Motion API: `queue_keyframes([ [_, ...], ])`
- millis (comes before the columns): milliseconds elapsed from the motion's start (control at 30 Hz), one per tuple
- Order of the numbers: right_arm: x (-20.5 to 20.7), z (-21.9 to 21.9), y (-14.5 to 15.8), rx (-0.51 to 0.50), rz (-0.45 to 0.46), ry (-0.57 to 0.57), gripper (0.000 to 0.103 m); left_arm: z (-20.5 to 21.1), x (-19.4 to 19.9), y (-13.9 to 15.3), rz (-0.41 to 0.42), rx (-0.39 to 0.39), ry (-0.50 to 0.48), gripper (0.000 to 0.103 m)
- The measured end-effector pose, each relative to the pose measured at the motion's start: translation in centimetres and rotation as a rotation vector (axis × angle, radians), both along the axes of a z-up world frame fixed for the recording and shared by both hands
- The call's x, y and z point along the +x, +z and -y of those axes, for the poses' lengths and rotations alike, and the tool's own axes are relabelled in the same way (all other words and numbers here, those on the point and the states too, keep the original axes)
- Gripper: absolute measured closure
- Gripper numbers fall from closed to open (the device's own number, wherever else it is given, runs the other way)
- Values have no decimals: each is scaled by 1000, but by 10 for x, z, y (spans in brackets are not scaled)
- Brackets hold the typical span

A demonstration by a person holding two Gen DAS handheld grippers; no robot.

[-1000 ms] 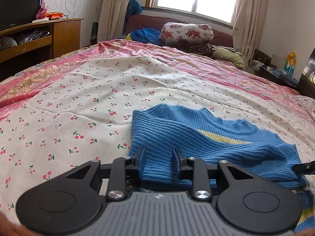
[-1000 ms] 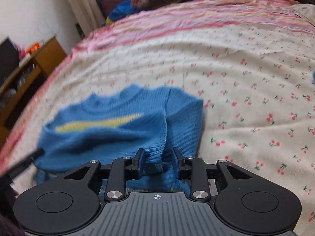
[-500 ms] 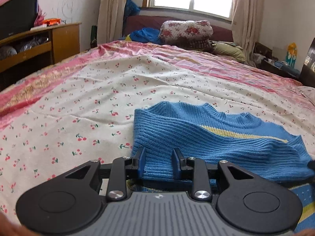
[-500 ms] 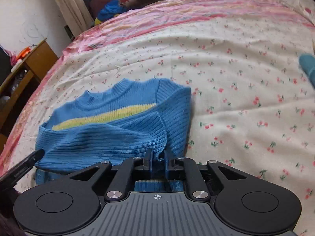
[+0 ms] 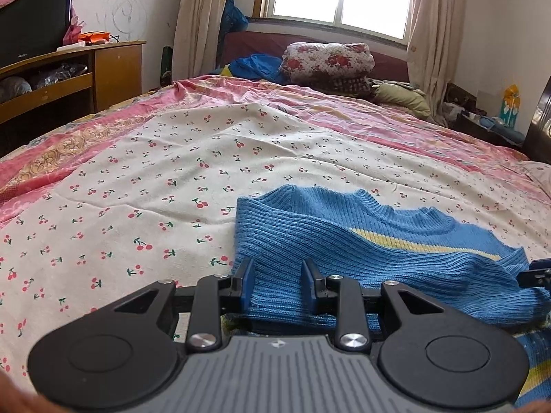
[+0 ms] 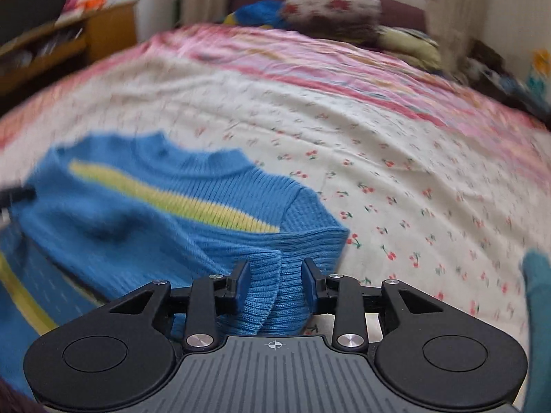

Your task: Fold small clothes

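Note:
A small blue ribbed sweater (image 5: 361, 241) with a yellow stripe lies partly folded on the cherry-print bedspread (image 5: 172, 179). My left gripper (image 5: 278, 275) is open, its fingers straddling the sweater's near left edge. In the right wrist view the sweater (image 6: 144, 213) is blurred by motion. My right gripper (image 6: 275, 277) is open, with the folded sleeve cuff (image 6: 272, 296) lying loose between its fingers. The tip of the right gripper shows at the right edge of the left view (image 5: 537, 273).
A wooden TV stand (image 5: 69, 79) is at the far left. Pillows and folded quilts (image 5: 327, 65) lie at the head of the bed under the window. A teal cloth (image 6: 537, 292) lies at the right edge. A nightstand (image 5: 489, 127) is far right.
My right gripper shut on the sleeve cuff half a second ago and has now opened, swinging to the right. The left gripper stayed open and barely moved.

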State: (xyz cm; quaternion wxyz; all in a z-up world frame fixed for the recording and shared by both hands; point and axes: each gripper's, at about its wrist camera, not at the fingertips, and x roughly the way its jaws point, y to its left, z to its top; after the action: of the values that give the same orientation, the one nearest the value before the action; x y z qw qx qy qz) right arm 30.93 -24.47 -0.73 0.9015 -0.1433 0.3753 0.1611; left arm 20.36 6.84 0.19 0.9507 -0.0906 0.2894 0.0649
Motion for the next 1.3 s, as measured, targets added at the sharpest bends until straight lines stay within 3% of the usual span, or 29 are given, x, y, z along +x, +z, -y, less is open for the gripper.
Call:
queue_keyframes([
  [233,-1,-22,-6,-175,45,226,73,2,2,-2,-8,6,-8,66],
  [300,2,-27,-10,-208,31,253,80,2,3,-2,-7,7,-7,66],
  [333,4,-28,-10,-202,17,260,94,2,3,-2,-5,7,-7,66],
  [367,6,-28,-8,-185,0,252,100,2,3,-2,-1,6,-6,66],
  [433,12,-20,-1,-123,-7,194,101,2,2,-2,8,4,-3,66],
  [567,32,7,0,58,-48,7,102,1,1,-1,19,13,8,66],
  [700,39,17,-8,172,-92,-112,99,-2,2,4,12,30,16,66],
  [800,35,17,3,149,-60,-106,90,-9,8,15,22,-1,-14,63],
  [900,31,11,19,139,3,-66,89,-13,24,20,38,38,-15,63],
  [967,37,2,22,149,14,-40,78,-16,37,19,18,30,-34,63],
  [1067,50,-17,13,133,8,-8,77,-16,52,15,-7,-3,-90,63],
  [1167,62,-37,-2,155,-37,53,78,-12,74,6,-29,28,-145,63],
  [1267,78,-45,-20,119,-50,4,81,-20,101,-9,-118,111,-96,58],
  [1300,83,-41,-24,107,-29,-23,82,-26,103,-11,-111,98,-84,58],
])
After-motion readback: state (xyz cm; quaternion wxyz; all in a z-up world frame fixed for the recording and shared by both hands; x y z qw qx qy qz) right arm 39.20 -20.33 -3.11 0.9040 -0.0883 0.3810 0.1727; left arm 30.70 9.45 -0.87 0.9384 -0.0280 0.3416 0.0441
